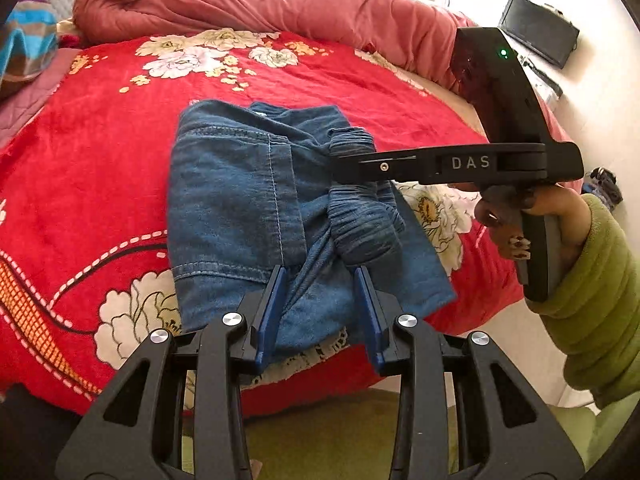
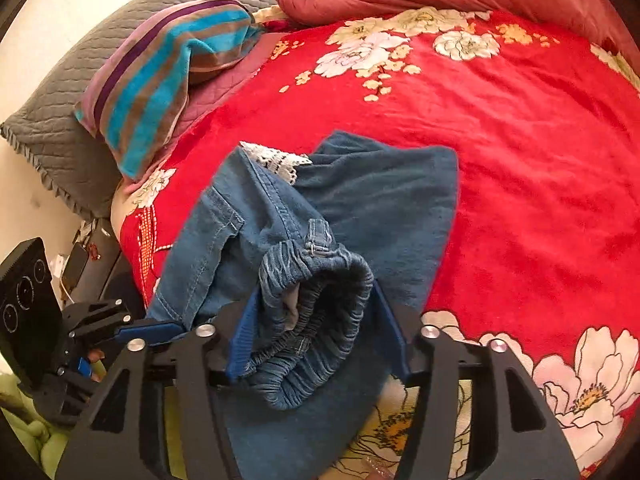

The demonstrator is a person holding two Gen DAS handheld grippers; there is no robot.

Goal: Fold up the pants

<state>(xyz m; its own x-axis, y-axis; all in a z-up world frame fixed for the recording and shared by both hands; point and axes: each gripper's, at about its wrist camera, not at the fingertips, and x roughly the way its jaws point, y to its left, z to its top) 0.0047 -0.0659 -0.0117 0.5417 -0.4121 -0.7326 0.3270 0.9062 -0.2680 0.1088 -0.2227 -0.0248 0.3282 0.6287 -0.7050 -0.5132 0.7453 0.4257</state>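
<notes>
Red floral blanket spread across bed. Salmon-pink quilt bunched along far edge. Striped towel, turquoise, brown and purple, draped over grey quilted pillow. Black flat device lying on pale floor beside bed.

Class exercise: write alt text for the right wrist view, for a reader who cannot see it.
Folded blue denim pants lie on a red floral blanket, their bunched elastic waistband between the right gripper's blue fingers. A striped pillow lies behind, and the left gripper reaches in at lower left.
</notes>
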